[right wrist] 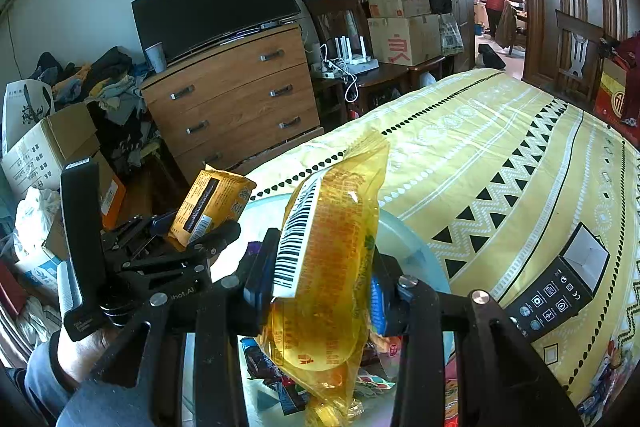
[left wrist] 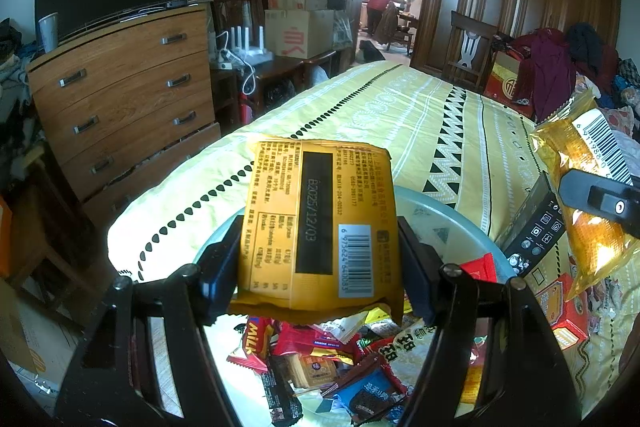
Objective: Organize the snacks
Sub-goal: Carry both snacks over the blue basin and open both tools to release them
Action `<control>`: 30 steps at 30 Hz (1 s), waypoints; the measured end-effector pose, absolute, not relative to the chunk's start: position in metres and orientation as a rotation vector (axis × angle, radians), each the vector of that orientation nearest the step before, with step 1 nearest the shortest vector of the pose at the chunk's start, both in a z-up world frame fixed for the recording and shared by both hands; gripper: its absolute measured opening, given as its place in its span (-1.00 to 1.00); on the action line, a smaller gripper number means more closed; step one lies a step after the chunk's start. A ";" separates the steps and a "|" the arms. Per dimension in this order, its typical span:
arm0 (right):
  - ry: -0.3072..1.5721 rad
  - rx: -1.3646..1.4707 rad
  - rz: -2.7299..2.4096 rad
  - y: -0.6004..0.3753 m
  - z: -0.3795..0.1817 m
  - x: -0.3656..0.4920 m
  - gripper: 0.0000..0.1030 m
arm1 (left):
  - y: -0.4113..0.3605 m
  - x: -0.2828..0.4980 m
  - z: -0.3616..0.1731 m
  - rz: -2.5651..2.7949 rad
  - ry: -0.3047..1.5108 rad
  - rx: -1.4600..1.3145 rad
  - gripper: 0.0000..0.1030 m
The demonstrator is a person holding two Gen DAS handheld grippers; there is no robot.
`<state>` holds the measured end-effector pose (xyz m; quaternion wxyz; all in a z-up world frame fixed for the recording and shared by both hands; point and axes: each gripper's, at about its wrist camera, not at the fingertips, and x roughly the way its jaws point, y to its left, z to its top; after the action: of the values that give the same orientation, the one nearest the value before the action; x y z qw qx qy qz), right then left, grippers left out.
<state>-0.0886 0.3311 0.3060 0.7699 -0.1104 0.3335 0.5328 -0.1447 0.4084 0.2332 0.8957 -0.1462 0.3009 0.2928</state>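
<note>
Over the pale blue basin (left wrist: pixel 452 215) on the bed (left wrist: pixel 400 115), left wrist view: my left gripper (left wrist: pixel 320 251) has its jaws clamped on the side edges of an orange snack packet (left wrist: pixel 316 219). It looks light and crinkly, the film likely slick; a hold on the sealed edges seems safest.

Right wrist view: my right gripper (right wrist: pixel 320 287) has its jaws closed on a clear yellow snack bag (right wrist: pixel 328 267), soft and sagging below the pinch. I judge the contents crushable, so squeeze lightly. Loose snacks (left wrist: pixel 332 359) fill the basin beneath.
</note>
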 end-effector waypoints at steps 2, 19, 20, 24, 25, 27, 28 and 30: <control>0.724 -0.239 1.156 0.331 0.306 -0.089 -0.21 | 0.408 -0.145 0.233 0.607 0.624 -0.303 0.37; 0.726 -0.240 1.156 0.332 0.305 -0.091 -0.21 | 0.411 -0.147 0.231 0.608 0.626 -0.305 0.37; 0.725 -0.240 1.156 0.332 0.305 -0.090 -0.21 | 0.411 -0.147 0.230 0.607 0.626 -0.306 0.37; 0.726 -0.240 1.156 0.332 0.304 -0.092 -0.21 | 0.411 -0.147 0.230 0.608 0.626 -0.306 0.37; 0.726 -0.240 1.156 0.332 0.304 -0.092 -0.21 | 0.411 -0.147 0.230 0.609 0.626 -0.306 0.37; 0.726 -0.241 1.156 0.332 0.304 -0.092 -0.21 | 0.412 -0.147 0.230 0.609 0.627 -0.306 0.37; 0.725 -0.240 1.156 0.332 0.305 -0.091 -0.21 | 0.412 -0.146 0.230 0.609 0.627 -0.305 0.37; 0.726 -0.240 1.156 0.332 0.305 -0.091 -0.21 | 0.412 -0.147 0.230 0.610 0.627 -0.305 0.37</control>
<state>-0.0914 0.3324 0.3049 0.7693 -0.1108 0.3344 0.5329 -0.1468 0.4118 0.2305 0.8947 -0.1469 0.3022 0.2944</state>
